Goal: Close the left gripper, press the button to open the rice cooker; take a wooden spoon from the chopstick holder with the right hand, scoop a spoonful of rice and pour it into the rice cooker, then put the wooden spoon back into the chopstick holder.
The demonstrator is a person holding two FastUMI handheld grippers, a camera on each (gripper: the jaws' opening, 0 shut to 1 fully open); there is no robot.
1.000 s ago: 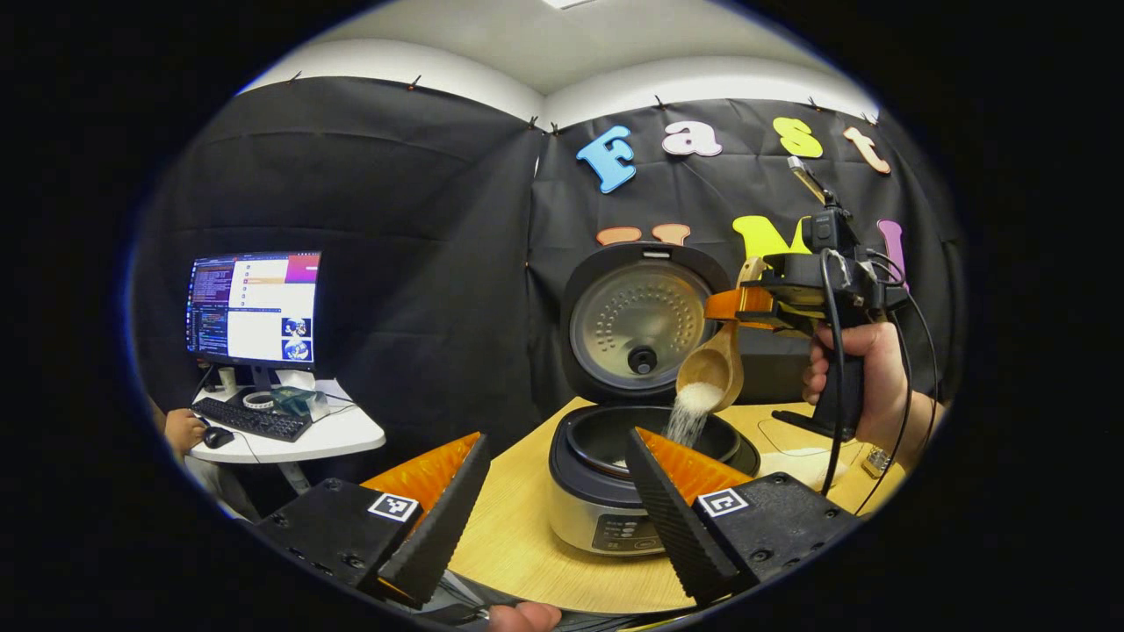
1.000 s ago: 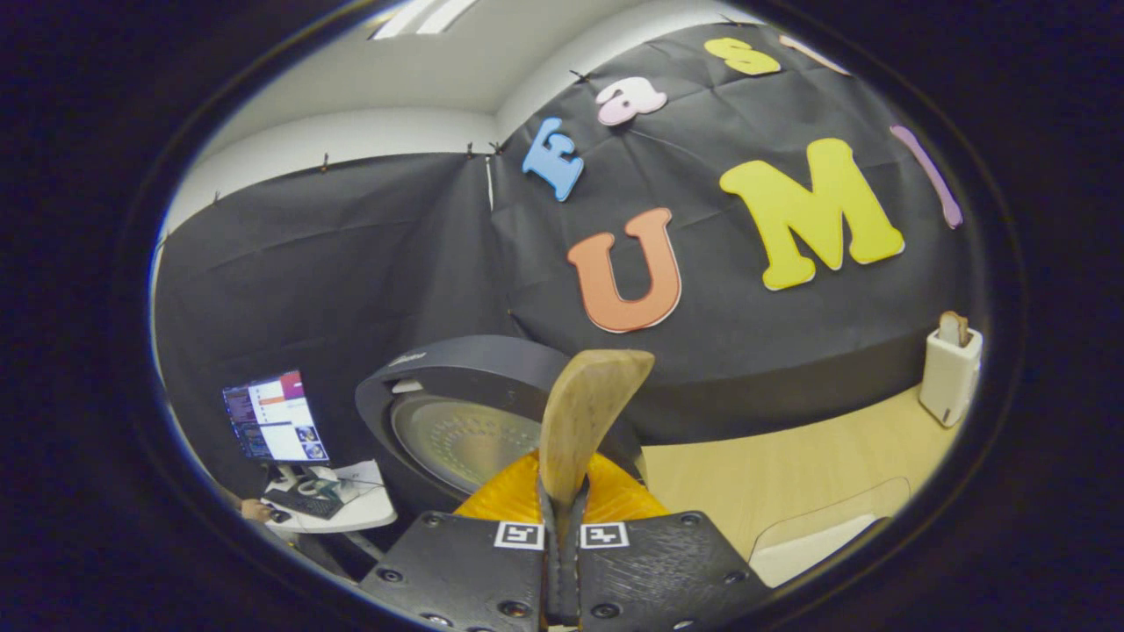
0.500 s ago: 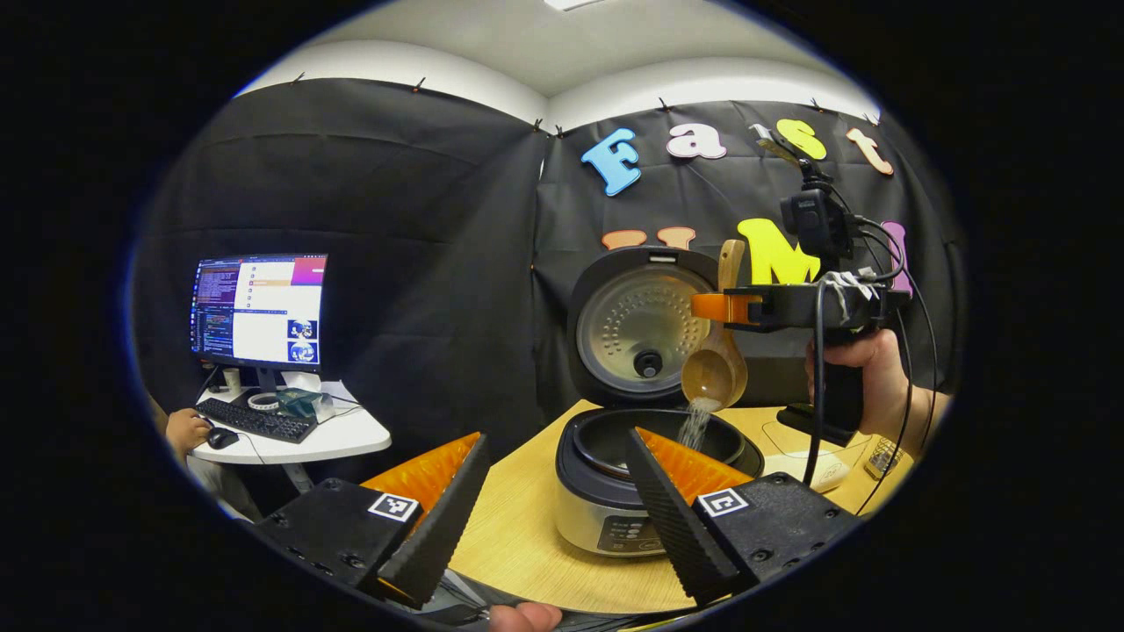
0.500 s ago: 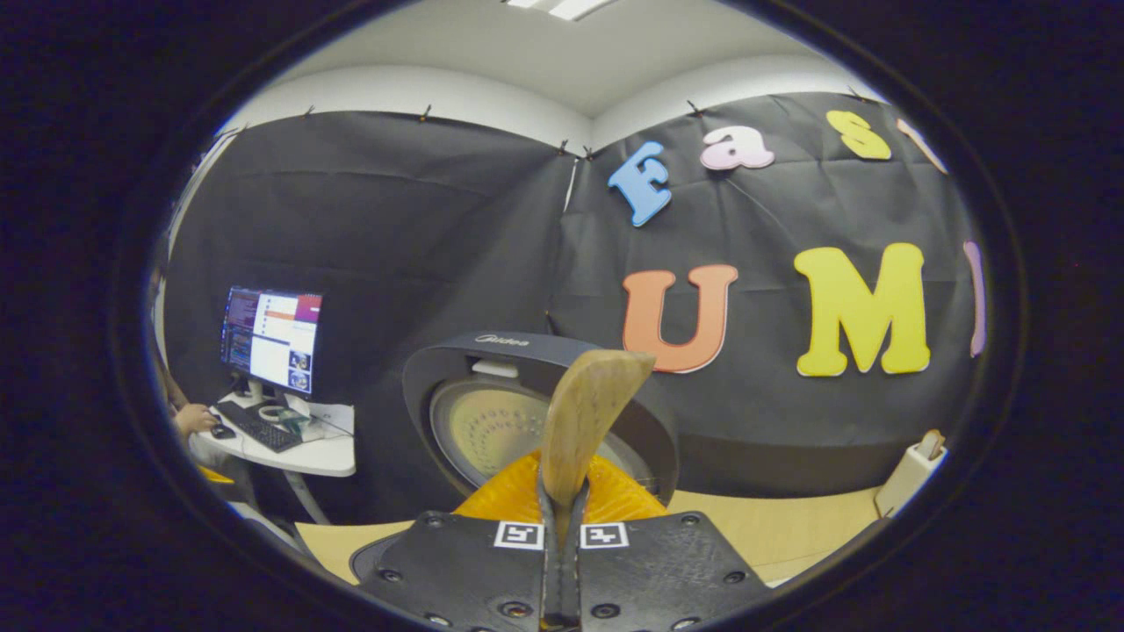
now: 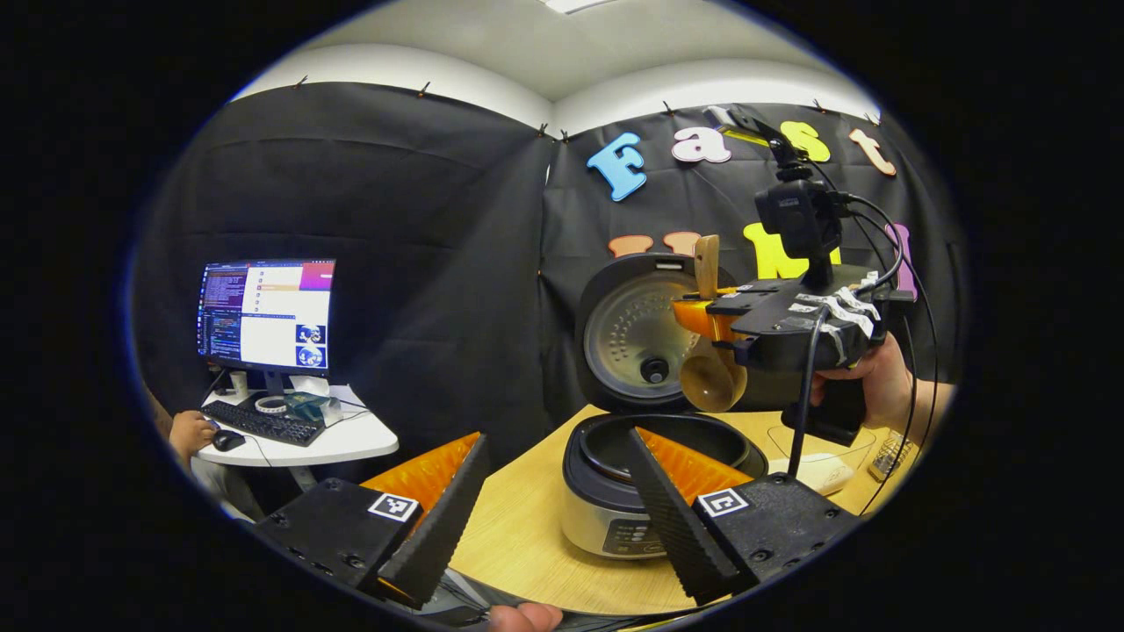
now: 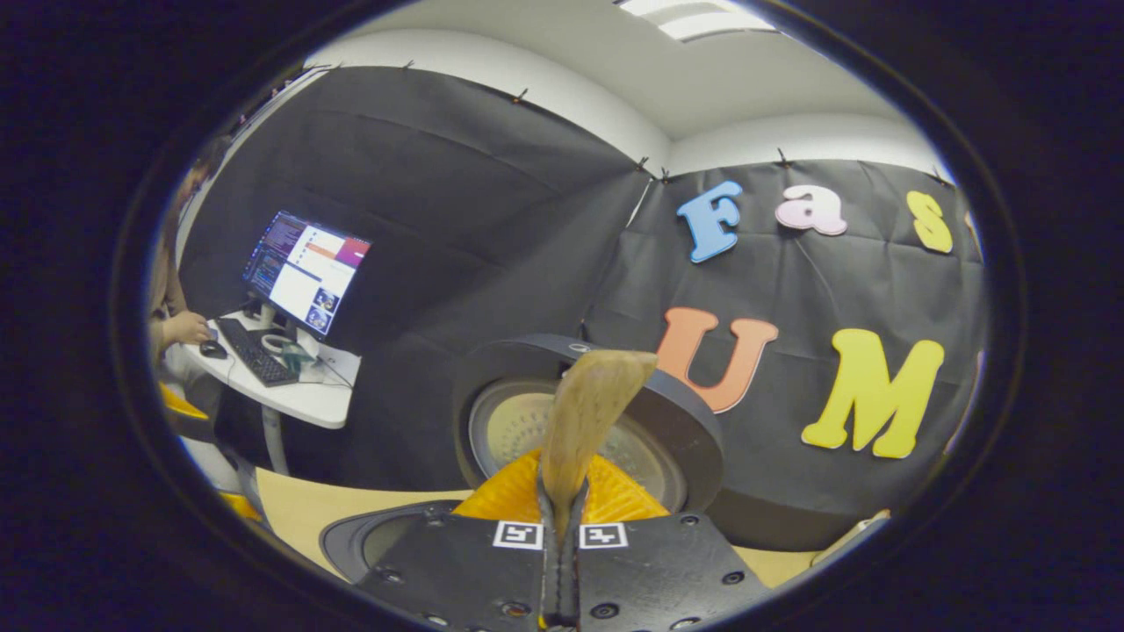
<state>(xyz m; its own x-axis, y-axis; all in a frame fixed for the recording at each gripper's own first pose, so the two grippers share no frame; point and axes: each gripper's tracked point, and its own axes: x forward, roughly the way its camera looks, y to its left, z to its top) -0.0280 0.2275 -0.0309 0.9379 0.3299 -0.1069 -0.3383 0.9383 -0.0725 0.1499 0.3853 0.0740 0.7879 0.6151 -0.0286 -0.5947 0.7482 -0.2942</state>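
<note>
Wooden spoon (image 5: 708, 369) gripped in R tongs (image 5: 702, 314) above rice cooker (image 5: 628, 491), L tongs (image 5: 549, 513) open.

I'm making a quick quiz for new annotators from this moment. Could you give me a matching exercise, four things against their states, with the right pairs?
Things:
1. rice cooker lid
2. wooden spoon
3. left gripper
4. monitor

States:
A. fingers spread apart, holding nothing
B. lit, on a side desk
C. raised, standing upright behind the pot
D. clamped by the handle in the right gripper, bowl hanging over the cooker

Pairs: 1-C, 2-D, 3-A, 4-B
</note>
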